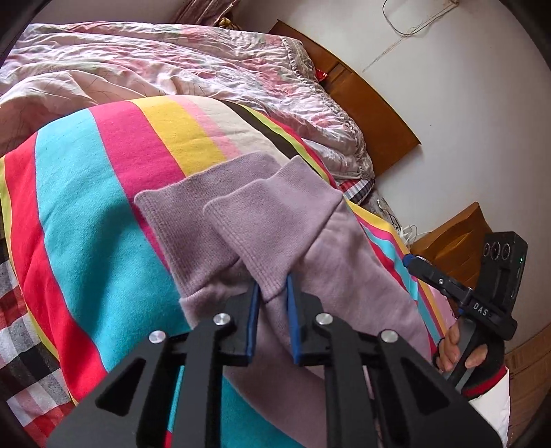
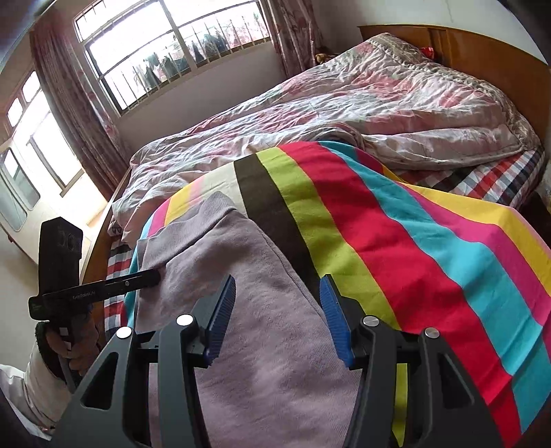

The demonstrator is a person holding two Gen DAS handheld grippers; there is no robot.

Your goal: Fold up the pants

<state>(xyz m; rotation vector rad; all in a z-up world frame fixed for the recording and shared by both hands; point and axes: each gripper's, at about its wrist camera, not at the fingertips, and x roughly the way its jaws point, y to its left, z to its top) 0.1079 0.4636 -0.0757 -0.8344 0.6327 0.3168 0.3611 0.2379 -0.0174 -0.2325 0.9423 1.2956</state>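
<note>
Left wrist view: my left gripper [image 1: 272, 293] clamps the lilac pants [image 1: 275, 227] cuff at six o'clock on the striped blanket [image 1: 103, 206]; my right gripper [image 2: 277, 310] hovers released. Next, I grasp the waist end and fold.

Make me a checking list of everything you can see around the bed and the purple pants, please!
Surface: bright striped cotton blanket spread over the bed.
Job's things: lilac knitted pants lying on the blanket, the two ribbed cuffs side by side.
Clutter: crumpled pink floral quilt heaped behind; checked red-and-grey sheet at the edge.
Grippers: left gripper shut on a fold of the pants; right gripper open, jaws apart over the fabric, not pinching it.
Cables: thin wire hanging on the white wall.
Surroundings: wooden headboard, barred window with patterned curtains, wooden bedside cabinet.
</note>
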